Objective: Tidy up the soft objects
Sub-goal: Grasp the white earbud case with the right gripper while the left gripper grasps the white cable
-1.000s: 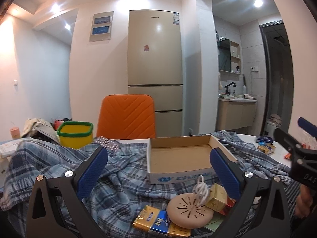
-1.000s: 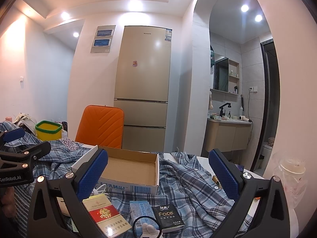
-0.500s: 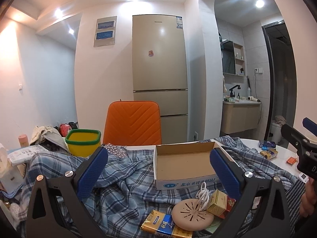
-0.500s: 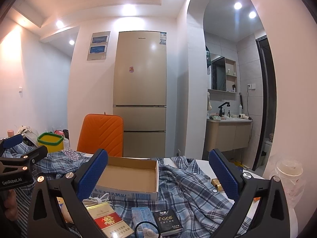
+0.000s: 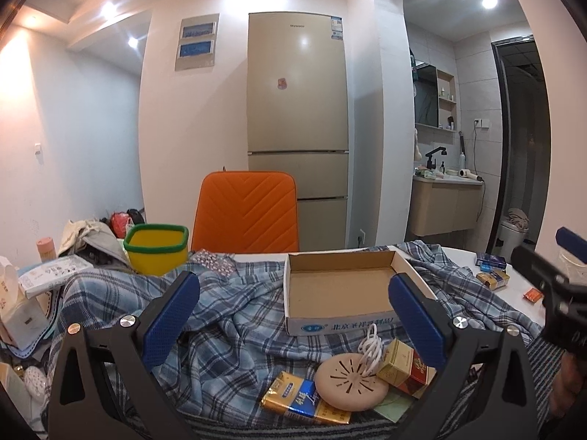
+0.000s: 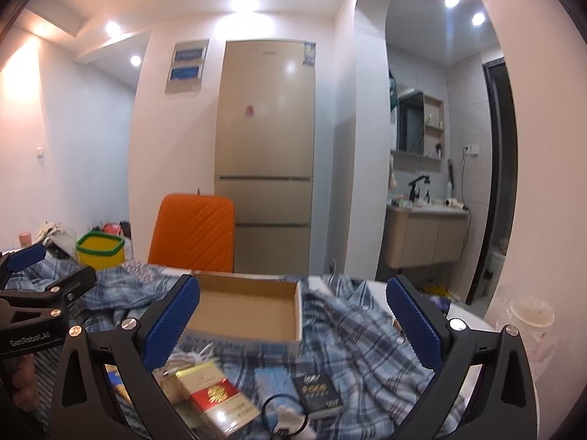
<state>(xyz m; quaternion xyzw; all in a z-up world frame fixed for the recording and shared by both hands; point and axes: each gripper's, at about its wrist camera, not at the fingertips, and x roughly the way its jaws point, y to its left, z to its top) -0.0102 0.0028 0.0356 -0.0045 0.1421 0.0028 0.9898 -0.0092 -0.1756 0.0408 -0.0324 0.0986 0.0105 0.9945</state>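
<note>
Plaid shirt: lying crumpled across the counter, spilling under the cardboard box. Soft, light, likely sagging when lifted; bunched folds near the left edge are offering purchase. Left gripper and right gripper are both hovering spread wide, holding nothing.

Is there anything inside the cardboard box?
No, the cardboard box shows only its bare brown bottom, while the packs and the white cable lie outside it on the plaid cloth.
</note>
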